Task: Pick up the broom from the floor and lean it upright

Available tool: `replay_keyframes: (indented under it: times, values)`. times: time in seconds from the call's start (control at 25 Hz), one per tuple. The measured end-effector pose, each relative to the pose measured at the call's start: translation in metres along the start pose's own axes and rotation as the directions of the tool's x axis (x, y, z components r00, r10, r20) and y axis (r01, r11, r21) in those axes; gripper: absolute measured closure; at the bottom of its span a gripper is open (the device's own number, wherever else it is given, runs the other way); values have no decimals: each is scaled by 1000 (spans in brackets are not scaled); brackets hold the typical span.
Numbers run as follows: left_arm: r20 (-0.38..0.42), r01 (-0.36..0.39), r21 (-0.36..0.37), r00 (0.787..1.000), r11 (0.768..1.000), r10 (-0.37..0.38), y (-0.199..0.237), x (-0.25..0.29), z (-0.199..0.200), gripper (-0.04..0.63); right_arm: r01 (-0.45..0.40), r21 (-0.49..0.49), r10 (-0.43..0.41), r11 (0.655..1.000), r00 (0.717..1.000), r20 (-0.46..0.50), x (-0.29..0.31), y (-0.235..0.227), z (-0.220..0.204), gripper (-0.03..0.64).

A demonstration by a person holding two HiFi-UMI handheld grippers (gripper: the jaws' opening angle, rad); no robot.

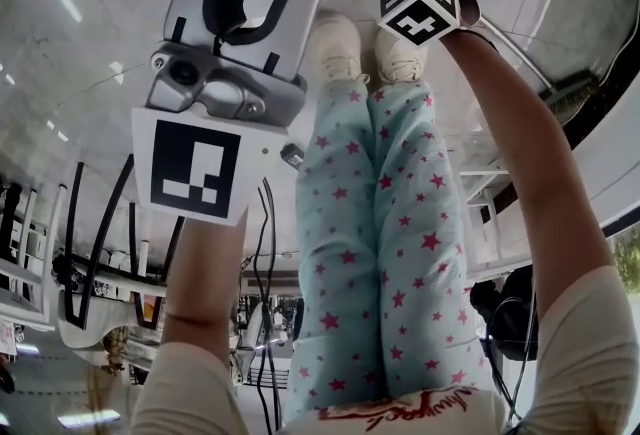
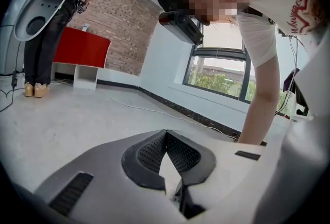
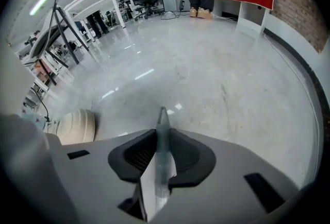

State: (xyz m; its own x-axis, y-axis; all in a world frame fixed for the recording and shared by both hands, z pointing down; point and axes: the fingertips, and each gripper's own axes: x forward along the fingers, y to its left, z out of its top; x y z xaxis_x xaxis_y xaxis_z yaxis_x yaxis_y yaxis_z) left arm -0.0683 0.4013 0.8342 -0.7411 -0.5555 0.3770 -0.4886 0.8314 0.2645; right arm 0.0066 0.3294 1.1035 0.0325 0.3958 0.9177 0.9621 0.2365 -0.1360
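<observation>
Right gripper view: the right gripper (image 3: 162, 136) jaws are pinching the thin broom handle (image 3: 162, 116), with open floor (image 3: 221, 79) spreading ahead of them. The left gripper (image 2: 166, 135) jaws are pressing together tip to tip, with floor stretching wide beyond.

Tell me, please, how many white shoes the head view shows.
2, side by side at the top middle: the left shoe and the right shoe. The trouser legs cover their heels.
</observation>
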Motion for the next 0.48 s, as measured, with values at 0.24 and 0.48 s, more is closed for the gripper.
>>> replay_keyframes:
  times: [0.24, 0.48]
  values:
    - [-7, 8, 7, 1000, 1000, -8, -8, 10, 17, 575, 55, -6, -55, 998, 996, 64, -38, 5, 12, 517]
    - [4, 58, 38, 998, 998, -59, -41, 22, 74, 575, 123, 30, -127, 992, 975, 184, -132, -16, 41, 517]
